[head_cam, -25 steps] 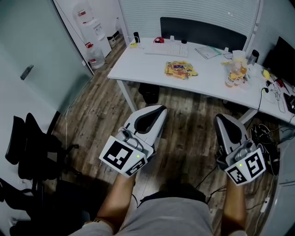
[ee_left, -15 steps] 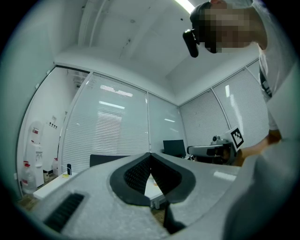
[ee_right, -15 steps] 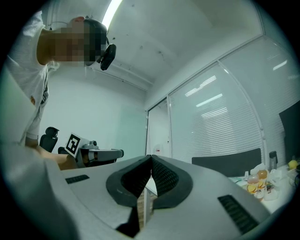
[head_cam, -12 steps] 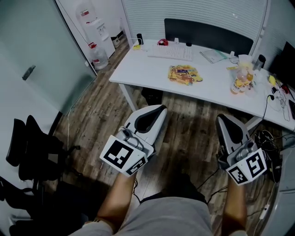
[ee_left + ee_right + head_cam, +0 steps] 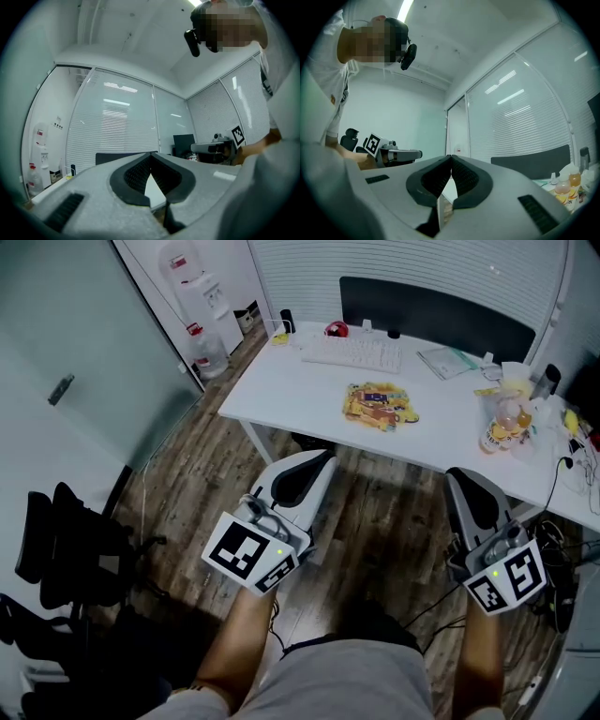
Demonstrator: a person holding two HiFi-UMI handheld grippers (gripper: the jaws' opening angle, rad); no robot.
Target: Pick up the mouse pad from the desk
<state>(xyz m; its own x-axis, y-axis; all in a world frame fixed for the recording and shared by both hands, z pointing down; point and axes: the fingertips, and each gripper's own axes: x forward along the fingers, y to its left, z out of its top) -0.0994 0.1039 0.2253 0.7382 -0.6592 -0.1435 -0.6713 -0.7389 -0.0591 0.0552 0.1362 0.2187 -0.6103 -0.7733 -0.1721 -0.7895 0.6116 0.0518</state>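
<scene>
Head view: mouse pad (image 5: 380, 406) well ahead of left gripper (image 5: 320, 458), right gripper (image 5: 457, 475); jaws closed, empty.

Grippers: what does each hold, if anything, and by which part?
Nothing is held. The left gripper and the right gripper are both shut and empty; the mouse pad lies untouched on the desk.
</scene>
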